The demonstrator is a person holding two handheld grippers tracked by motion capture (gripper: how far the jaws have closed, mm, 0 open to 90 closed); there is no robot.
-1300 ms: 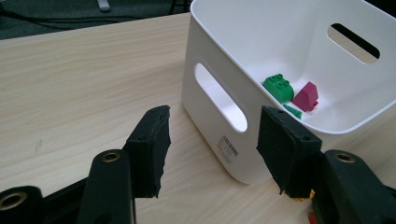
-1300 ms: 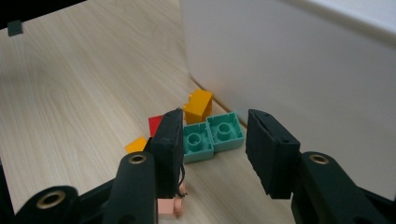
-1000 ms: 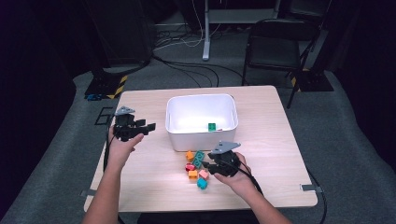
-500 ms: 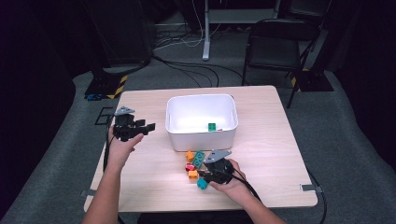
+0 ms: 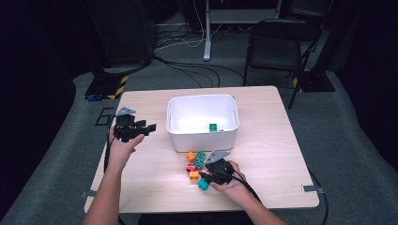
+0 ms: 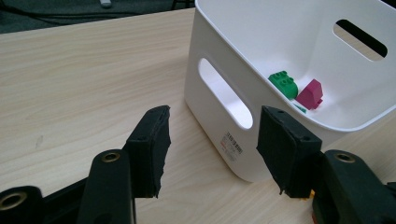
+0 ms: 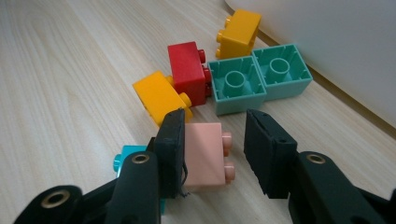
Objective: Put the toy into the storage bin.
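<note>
My right gripper [image 7: 212,154] has just been closing around the pink brick [image 7: 204,156], one pad touching, other still off, so it might skid into the orange brick [image 7: 159,95].

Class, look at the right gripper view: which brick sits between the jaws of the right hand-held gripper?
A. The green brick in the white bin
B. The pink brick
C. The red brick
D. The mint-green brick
B. In the right gripper view the pink brick lies between the two black jaws of the right hand-held gripper; there is a gap between the brick and the right-side jaw.
</note>
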